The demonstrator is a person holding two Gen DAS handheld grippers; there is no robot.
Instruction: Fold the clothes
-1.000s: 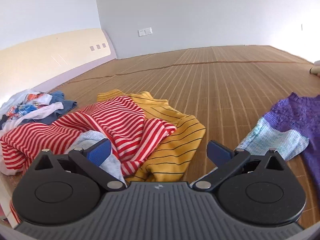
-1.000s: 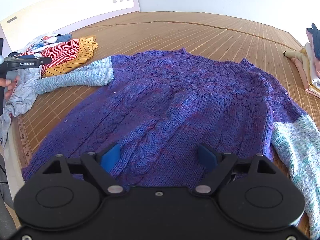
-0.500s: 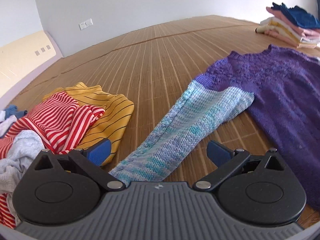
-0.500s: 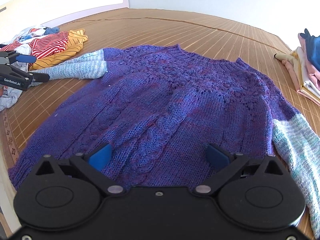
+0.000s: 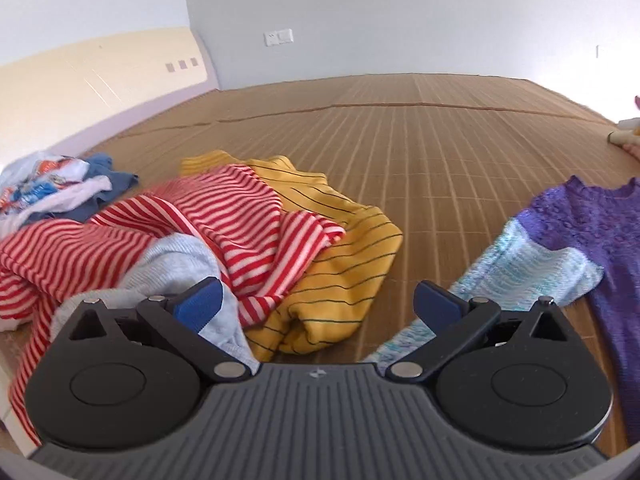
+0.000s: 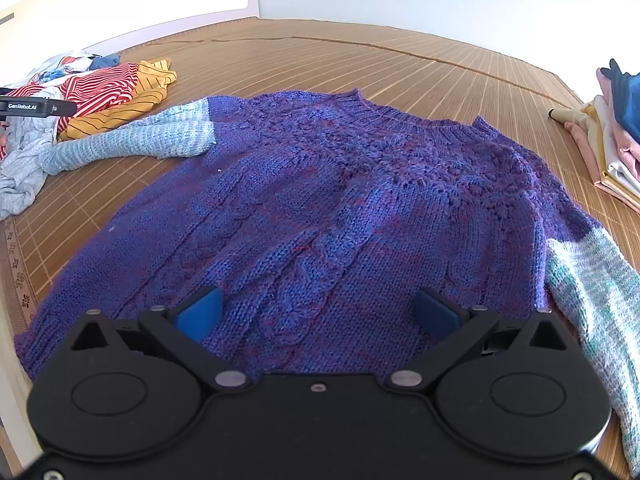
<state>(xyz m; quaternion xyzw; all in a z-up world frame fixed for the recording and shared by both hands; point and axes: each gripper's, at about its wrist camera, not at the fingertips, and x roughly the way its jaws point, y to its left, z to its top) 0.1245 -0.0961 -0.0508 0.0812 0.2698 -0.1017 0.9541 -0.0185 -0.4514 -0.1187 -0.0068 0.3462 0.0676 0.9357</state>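
A purple knitted sweater point(image 6: 352, 208) with pale blue sleeves lies flat on the bamboo mat, neckline at the far side. My right gripper point(image 6: 316, 316) hovers open over its lower hem with nothing between the fingers. The sweater's left sleeve point(image 6: 132, 140) stretches out toward the clothes pile; the right sleeve point(image 6: 596, 300) hangs down at the right. My left gripper point(image 5: 318, 306) is open above the cuff end of that left sleeve point(image 5: 520, 268), beside the pile, holding nothing. In the right wrist view the left gripper's body point(image 6: 32, 106) shows at the far left.
A pile of unfolded clothes sits at the left: a red-striped top point(image 5: 208, 224), a yellow striped one point(image 5: 344, 264), a grey one point(image 5: 176, 264) and others. Folded clothes point(image 6: 612, 136) are stacked at the right edge. A headboard point(image 5: 92, 80) and walls bound the mat.
The left gripper swung right toward the sweater sleeve, then back left to face the pile. The right gripper stayed over the sweater hem with only small shifts.
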